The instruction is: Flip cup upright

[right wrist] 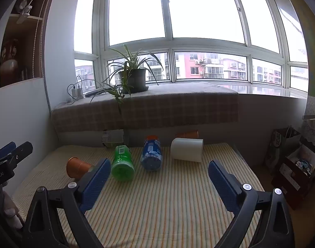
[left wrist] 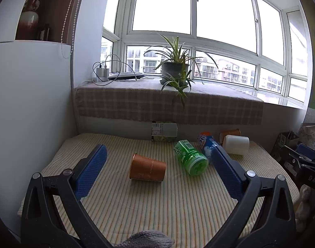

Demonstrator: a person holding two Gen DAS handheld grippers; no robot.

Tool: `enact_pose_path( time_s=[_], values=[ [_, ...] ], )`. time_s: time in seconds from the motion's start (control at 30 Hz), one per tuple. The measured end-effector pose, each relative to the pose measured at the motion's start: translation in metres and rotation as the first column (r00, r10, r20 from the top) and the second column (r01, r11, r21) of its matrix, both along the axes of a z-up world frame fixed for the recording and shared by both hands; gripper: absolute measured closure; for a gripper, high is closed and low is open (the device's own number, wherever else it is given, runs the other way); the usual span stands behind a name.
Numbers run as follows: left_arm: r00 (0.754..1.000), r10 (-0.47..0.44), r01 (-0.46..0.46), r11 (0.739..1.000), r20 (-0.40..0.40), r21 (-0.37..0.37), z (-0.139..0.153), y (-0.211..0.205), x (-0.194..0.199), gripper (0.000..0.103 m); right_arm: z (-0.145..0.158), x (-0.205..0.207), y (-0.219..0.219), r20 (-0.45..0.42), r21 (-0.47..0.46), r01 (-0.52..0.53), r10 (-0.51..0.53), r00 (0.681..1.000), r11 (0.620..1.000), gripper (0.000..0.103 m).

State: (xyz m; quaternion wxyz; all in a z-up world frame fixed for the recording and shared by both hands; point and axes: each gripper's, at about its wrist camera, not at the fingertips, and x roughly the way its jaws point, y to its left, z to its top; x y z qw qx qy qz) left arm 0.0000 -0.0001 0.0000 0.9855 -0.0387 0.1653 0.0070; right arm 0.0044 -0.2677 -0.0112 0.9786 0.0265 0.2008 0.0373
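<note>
An orange paper cup (left wrist: pixel 147 169) lies on its side on the striped cloth, its base pointing left. It also shows in the right wrist view (right wrist: pixel 77 167), partly behind a finger. My left gripper (left wrist: pixel 158 155) is open and empty, with the cup between and just beyond its blue fingers. My right gripper (right wrist: pixel 159 166) is open and empty, held to the right of the cup. A white cup (right wrist: pixel 186 149) lies on its side at the back right, with a second orange cup (right wrist: pixel 188 134) behind it.
A green bottle (left wrist: pixel 191 158) and a blue bottle (left wrist: pixel 208 144) lie on their sides right of the cup. A clear bottle (left wrist: pixel 164 132) lies against the back wall. A potted plant (left wrist: pixel 175 70) stands on the sill. Bags and boxes (right wrist: pixel 291 161) stand off the table's right edge.
</note>
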Motion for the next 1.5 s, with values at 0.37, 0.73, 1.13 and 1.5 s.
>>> enact_pose_path(
  time_s=[0.37,0.73,1.13,1.5],
  values=[
    [1.0,0.001,-0.001,1.0,-0.002,-0.003,-0.0001,-0.001,0.0003,0.001,0.0025,-0.0007,0.0048,0.007,-0.001,0.003,-0.003,1.0,1.0,0.006],
    [1.0,0.001,-0.002,1.0,-0.006,-0.007,-0.0027,0.0033,-0.0015,0.001,0.0081,0.002,-0.0016,0.013,-0.006,0.01,-0.01,1.0,1.0,0.006],
    [1.0,0.001,-0.001,1.0,-0.01,-0.01,-0.0038,0.0025,0.0013,0.001,0.0027,0.0025,0.0025,0.018,-0.02,0.015,-0.015,1.0,1.0,0.006],
    [1.0,0.002,-0.002,1.0,-0.011,-0.01,-0.0045,0.0027,0.0019,0.001,0.0019,0.0018,0.0047,0.028,-0.032,0.026,-0.025,0.999,0.999,0.006]
  ],
)
